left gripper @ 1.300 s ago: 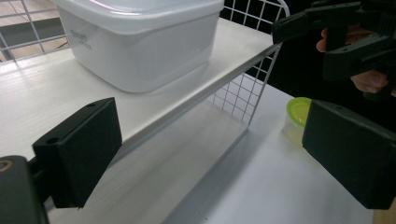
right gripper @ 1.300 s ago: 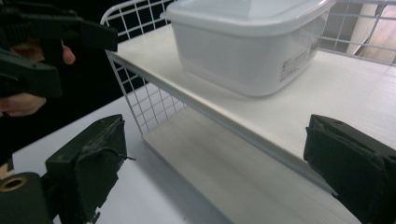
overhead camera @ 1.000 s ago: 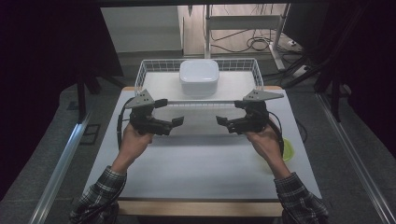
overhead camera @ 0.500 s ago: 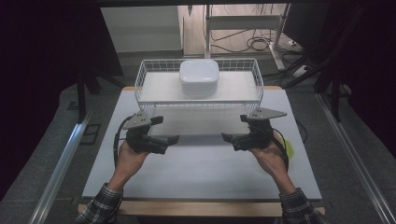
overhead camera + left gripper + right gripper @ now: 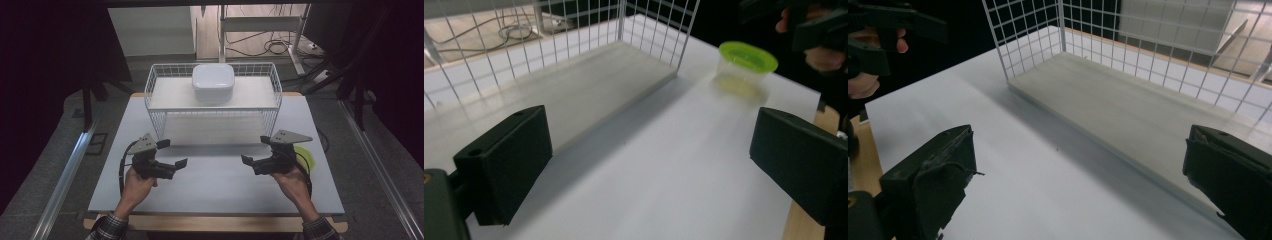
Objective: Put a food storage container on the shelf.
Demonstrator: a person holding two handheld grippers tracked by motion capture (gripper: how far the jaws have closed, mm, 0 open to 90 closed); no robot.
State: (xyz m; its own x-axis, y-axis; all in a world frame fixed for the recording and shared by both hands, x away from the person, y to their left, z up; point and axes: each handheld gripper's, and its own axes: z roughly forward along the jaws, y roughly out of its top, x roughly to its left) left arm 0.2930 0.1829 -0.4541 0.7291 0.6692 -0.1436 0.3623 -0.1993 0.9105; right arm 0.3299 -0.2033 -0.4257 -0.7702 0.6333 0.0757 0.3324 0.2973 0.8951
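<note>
My left tongs (image 5: 172, 154) and right tongs (image 5: 254, 149) hang spread and empty over the counter (image 5: 215, 185). Nearest is the green-lidded tub (image 5: 744, 62), just right of my right hand (light, thin plastic, I'd guess); I'd pinch its rim. Counter edge is close; wire basket (image 5: 212, 107) blocks ahead.

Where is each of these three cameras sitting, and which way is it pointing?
High view: above the person's side, looking forward and down on the table; both forearms and claws show.
Left gripper view: rides the left claw, facing the green-lidded tub.
Right gripper view: rides the right claw, facing the wire rack.
All share the rack.
</note>
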